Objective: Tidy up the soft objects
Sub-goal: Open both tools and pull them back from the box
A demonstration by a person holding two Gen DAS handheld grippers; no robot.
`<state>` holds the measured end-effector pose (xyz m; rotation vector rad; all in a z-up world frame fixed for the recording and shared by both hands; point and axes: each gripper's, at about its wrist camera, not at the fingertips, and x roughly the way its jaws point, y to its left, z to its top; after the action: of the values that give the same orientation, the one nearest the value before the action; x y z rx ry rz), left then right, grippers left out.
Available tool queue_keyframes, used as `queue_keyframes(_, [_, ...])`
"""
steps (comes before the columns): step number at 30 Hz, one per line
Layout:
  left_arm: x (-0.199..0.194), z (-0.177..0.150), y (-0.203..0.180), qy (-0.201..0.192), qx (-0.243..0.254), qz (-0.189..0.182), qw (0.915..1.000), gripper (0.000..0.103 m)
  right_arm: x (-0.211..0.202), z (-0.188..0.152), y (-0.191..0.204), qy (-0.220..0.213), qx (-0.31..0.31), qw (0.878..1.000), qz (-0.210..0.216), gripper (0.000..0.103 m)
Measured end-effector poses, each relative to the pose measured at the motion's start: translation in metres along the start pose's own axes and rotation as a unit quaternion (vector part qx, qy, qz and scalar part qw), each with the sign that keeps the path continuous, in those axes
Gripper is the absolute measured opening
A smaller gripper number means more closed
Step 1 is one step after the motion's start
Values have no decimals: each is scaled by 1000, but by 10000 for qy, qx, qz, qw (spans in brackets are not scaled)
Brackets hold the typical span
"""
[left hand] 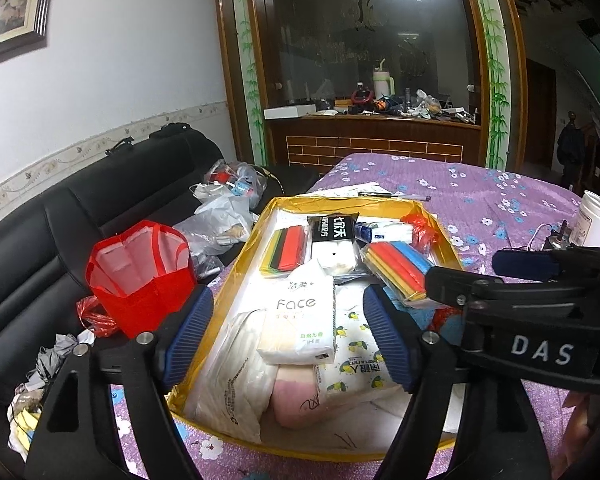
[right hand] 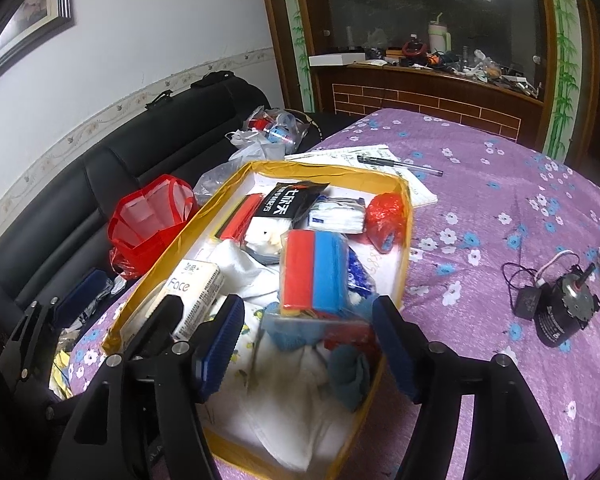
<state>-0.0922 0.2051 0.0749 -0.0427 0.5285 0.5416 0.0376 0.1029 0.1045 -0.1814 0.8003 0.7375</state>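
Soft packs fill my yellow box (left hand: 446,246) on the purple floral tabletop (left hand: 500,200). Going left to right: black sofa (left hand: 60,208), red bag (left hand: 140,276), box, then a motor (right hand: 560,308). A glass cabinet (left hand: 372,40) stands behind. Left fingers (left hand: 188,336) and right fingers (right hand: 220,344) are spread, holding nothing.

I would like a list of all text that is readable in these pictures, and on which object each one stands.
"Face": white tissue pack in the yellow box.
"DAS": the right gripper's black body, seen from the left wrist.
Black packet: large white Chinese characters, not Latin letters.
Lemon-print pack: Chinese brand, too blurred.
Fine print elsewhere: too small.
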Motion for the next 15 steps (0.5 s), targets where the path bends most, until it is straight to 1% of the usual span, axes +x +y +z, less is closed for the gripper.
queue_keyframes(4, [-4,-2,-6,-19,90,91,9999,80,-12,-6,-9,-73,62,10000,-9,74])
queue_keyframes(6, [-7,-3,-9,-35,131,76,9999,82,-19,-10,-13,-119,68,9999,-17,76])
queue_keyframes(8, [-11,-4,-12,-27,110,-39,9999,84,-28,-16,-18,-189,31,9998,-75,78])
queue_keyframes(9, [-14,-5,-12,-37,62,-153,9999,84,-33,-20,-20,-235,1,9996,-123,79])
queue_keyframes(10, [-17,-6,-12,-39,15,-263,9996,87,-38,-24,-23,-276,-31,9994,-185,80])
queue_keyframes(11, [-20,-8,-12,-22,-2,-351,9994,89,-43,-28,-27,-322,-58,9992,-229,83])
queue_keyframes(12, [-23,-10,-11,-49,-18,-383,9993,89,-49,-33,-31,-383,-69,9989,-244,89])
queue_keyframes(13, [-26,-11,-11,-83,-38,-326,9994,89,-55,-38,-33,-437,-107,9986,-294,92])
queue_keyframes(15, [-34,-12,-9,-154,-83,-226,9996,89,-64,-48,-37,-529,-239,9974,-419,93])
